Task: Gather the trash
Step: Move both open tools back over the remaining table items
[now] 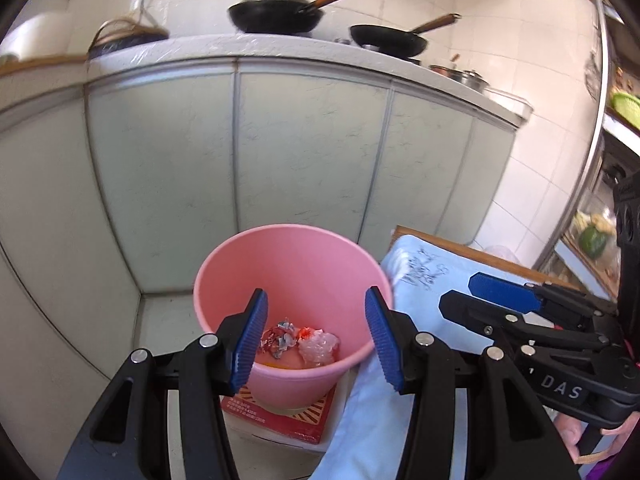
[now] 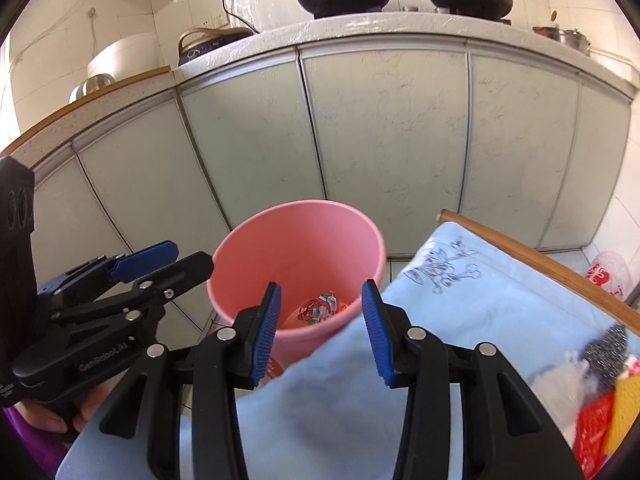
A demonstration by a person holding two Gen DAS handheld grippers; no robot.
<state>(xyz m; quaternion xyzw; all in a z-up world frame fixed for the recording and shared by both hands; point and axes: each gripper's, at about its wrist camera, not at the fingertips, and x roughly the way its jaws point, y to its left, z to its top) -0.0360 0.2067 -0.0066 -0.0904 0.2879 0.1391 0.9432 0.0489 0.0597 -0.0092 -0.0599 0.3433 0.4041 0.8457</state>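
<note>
A pink bucket (image 1: 296,264) stands on a red box (image 1: 304,420) by the cabinets. It also shows in the right wrist view (image 2: 296,248). Crumpled wrappers (image 1: 280,338) and a white clump (image 1: 318,346) lie at its bottom; the wrappers also show in the right wrist view (image 2: 318,308). My left gripper (image 1: 316,340) is open and empty above the bucket's near rim. My right gripper (image 2: 320,330) is open and empty over the bucket's near edge and a light blue cloth (image 2: 460,312). Each gripper shows in the other's view, the right one (image 1: 480,296) and the left one (image 2: 168,260).
The light blue cloth (image 1: 420,280) covers a wood-edged table (image 2: 540,260) to the right of the bucket. More trash, red (image 2: 592,428) and yellow (image 2: 624,412), lies on the cloth at far right. Pale cabinet doors (image 1: 300,140) stand behind, with woks (image 1: 276,12) on the counter.
</note>
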